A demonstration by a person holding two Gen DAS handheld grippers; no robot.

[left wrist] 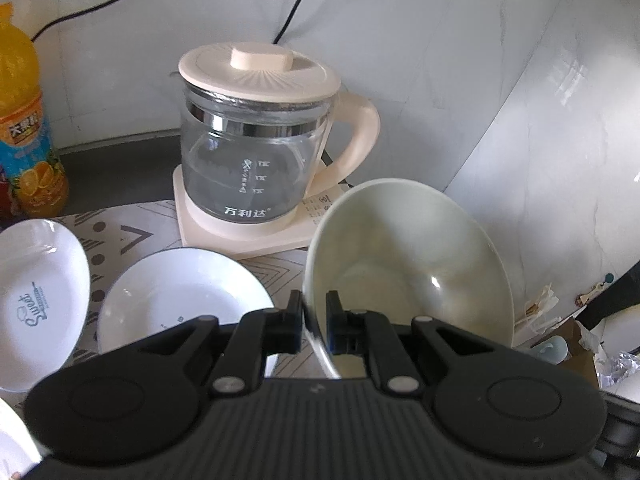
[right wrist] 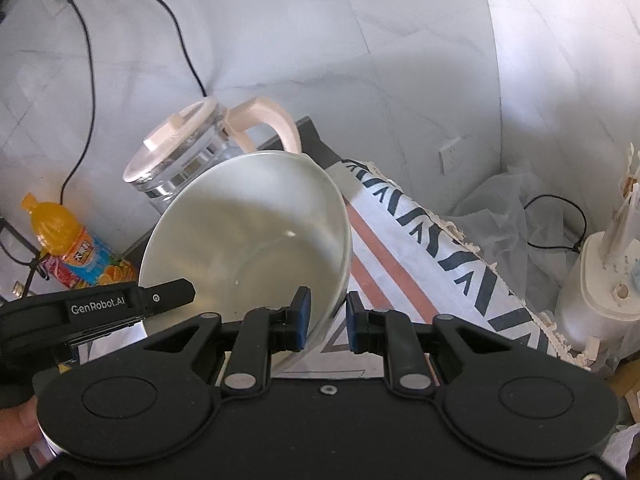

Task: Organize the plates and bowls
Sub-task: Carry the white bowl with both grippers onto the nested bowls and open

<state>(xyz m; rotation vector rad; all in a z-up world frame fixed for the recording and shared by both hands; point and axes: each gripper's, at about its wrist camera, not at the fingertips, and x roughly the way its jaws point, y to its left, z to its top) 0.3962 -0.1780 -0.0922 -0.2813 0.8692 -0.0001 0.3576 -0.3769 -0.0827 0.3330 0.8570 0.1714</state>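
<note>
A pale green bowl (left wrist: 408, 264) is held tilted above the table, in front of the kettle. My left gripper (left wrist: 314, 316) is shut on its left rim. In the right wrist view the same bowl (right wrist: 248, 236) shows, and my right gripper (right wrist: 328, 320) has its jaws around the bowl's right rim, close to it; I cannot tell whether they press it. The left gripper's finger (right wrist: 160, 298) reaches the bowl's near left rim. Two white plates lie on the patterned cloth: a round one (left wrist: 180, 300) and one printed "Sweet" (left wrist: 36, 304).
A glass kettle with cream lid (left wrist: 256, 136) stands on its base behind the bowl. An orange juice bottle (left wrist: 24, 120) stands at far left. The patterned cloth (right wrist: 440, 240) hangs over the table's right edge. A cream appliance (right wrist: 608, 280) and crumpled plastic lie to the right.
</note>
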